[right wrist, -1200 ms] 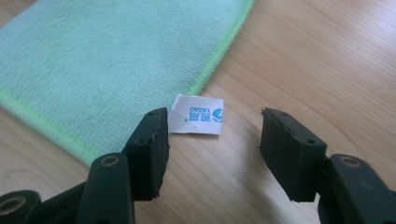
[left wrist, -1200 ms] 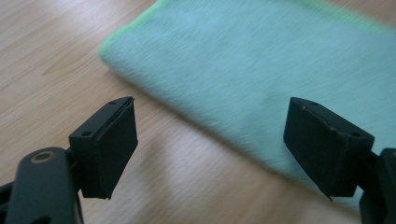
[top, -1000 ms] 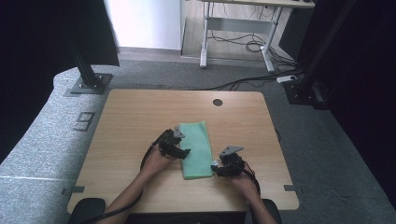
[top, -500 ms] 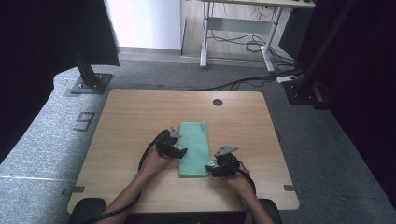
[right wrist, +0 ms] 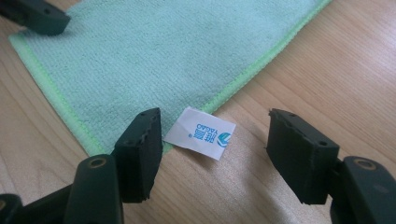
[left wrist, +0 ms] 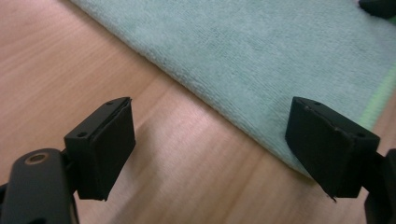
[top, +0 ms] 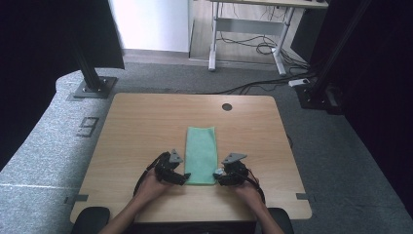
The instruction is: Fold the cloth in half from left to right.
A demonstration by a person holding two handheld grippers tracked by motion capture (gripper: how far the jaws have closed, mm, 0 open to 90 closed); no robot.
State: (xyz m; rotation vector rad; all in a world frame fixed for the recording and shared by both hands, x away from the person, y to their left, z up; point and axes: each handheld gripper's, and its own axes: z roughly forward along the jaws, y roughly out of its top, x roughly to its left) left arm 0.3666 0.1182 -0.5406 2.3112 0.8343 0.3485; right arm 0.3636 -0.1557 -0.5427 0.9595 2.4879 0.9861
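Towel (top: 200,155) lies on table (top: 146,122), between two hand-held grippers.

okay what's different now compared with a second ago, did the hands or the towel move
The left gripper slid back along the towel's left edge to its near left corner, jaws open around that edge. The right gripper stayed at the near right corner; its jaws have just been opening, with the white label between them. The green towel lies folded where it was.

Green cloth (right wrist: 159,56) laid flat on wooden counter (right wrist: 336,70), white label (right wrist: 201,133) at its corner framed between the parted, just-widened jaws of right gripper (right wrist: 212,154).
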